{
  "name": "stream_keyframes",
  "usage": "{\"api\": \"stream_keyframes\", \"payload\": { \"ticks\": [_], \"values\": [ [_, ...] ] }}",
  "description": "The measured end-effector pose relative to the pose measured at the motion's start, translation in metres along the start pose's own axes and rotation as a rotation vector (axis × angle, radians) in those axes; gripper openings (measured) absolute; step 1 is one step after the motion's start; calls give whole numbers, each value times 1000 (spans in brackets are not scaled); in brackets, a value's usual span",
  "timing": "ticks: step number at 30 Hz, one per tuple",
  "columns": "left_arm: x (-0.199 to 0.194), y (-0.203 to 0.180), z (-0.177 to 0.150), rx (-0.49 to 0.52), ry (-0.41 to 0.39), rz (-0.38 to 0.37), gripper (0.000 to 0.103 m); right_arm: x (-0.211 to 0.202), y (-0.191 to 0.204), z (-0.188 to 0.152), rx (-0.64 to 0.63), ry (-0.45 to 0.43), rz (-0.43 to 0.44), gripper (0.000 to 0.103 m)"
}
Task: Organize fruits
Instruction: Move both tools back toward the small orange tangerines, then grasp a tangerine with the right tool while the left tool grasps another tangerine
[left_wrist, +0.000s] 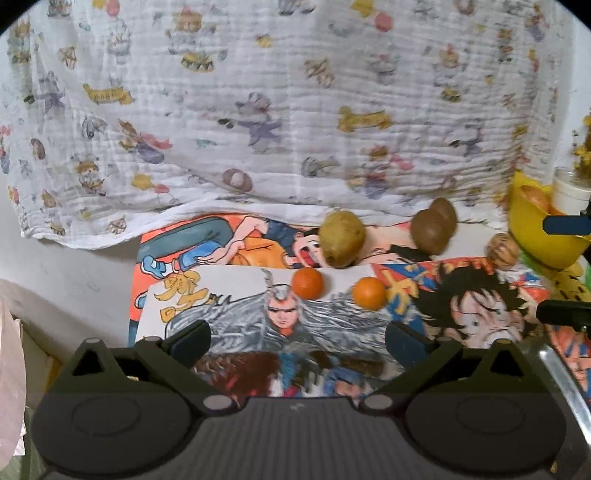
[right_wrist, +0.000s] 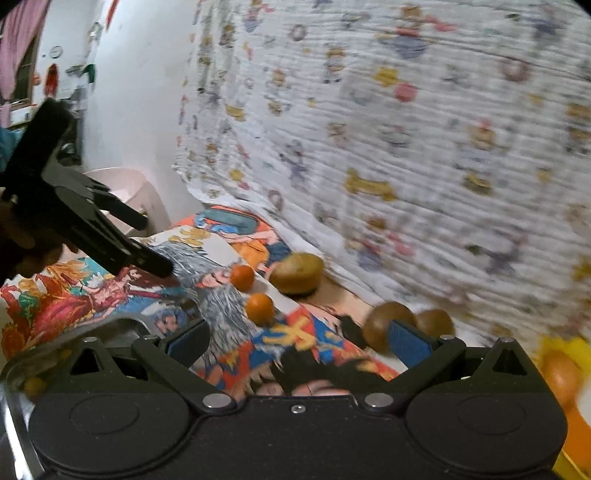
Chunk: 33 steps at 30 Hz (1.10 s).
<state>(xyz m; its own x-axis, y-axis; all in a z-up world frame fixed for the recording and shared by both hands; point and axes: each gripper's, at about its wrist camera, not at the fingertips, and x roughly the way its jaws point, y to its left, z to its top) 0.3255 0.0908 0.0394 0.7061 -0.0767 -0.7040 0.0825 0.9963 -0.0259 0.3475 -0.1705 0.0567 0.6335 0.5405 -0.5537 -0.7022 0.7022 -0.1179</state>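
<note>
Two small oranges (left_wrist: 307, 283) (left_wrist: 369, 293) lie on the cartoon-print table cover. Behind them are a yellow-brown potato-like fruit (left_wrist: 342, 238), two brown kiwis (left_wrist: 430, 230) and a walnut-like one (left_wrist: 504, 251). My left gripper (left_wrist: 297, 341) is open and empty, just short of the oranges. My right gripper (right_wrist: 298, 341) is open and empty, with the oranges (right_wrist: 259, 308) (right_wrist: 242, 277) ahead and a kiwi (right_wrist: 384, 325) by its right finger. The left gripper also shows in the right wrist view (right_wrist: 147, 240).
A yellow bowl (left_wrist: 532, 229) holding fruit stands at the right, with a white cup (left_wrist: 569, 192) behind it. A metal tray rim (left_wrist: 561, 384) is at the lower right. A printed white cloth (left_wrist: 258, 110) hangs behind the table. A pink chair (right_wrist: 136, 192) stands at the left.
</note>
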Motion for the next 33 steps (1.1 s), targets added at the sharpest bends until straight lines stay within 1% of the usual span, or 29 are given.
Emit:
{"api": "stream_keyframes", "payload": {
  "ticks": [3, 5, 8, 12, 14, 15, 17, 20, 22, 28, 31, 33],
  "values": [
    [20, 11, 3, -10, 14, -1, 102, 30, 2, 4, -19, 8, 34, 102],
    [34, 16, 5, -16, 19, -12, 102, 51, 0, 5, -1, 24, 57, 101],
    [51, 20, 9, -14, 11, -32, 102, 79, -3, 5, 30, 49, 84, 94],
    [73, 22, 14, -10, 10, -41, 102, 104, 4, 1, -28, 51, 85, 88],
    [81, 23, 16, -1, 6, -48, 101, 114, 8, -2, -49, 59, 101, 82],
    [85, 23, 16, 4, 5, -52, 99, 120, 9, -2, -57, 65, 108, 81],
    [91, 24, 18, 7, 8, -62, 95, 128, 11, -4, -71, 79, 120, 74],
    [98, 27, 19, 5, 9, -83, 90, 139, 15, -5, -91, 94, 129, 66],
    [102, 27, 19, 6, 6, -97, 87, 144, 17, -6, -99, 102, 135, 62],
    [109, 24, 20, 40, 6, -130, 73, 154, 21, -6, -110, 110, 151, 52],
    [109, 23, 19, 48, 0, -157, 63, 157, 22, -4, -112, 105, 161, 47],
    [109, 22, 19, 63, 2, -177, 52, 157, 23, -4, -108, 104, 170, 42]
  ]
}}
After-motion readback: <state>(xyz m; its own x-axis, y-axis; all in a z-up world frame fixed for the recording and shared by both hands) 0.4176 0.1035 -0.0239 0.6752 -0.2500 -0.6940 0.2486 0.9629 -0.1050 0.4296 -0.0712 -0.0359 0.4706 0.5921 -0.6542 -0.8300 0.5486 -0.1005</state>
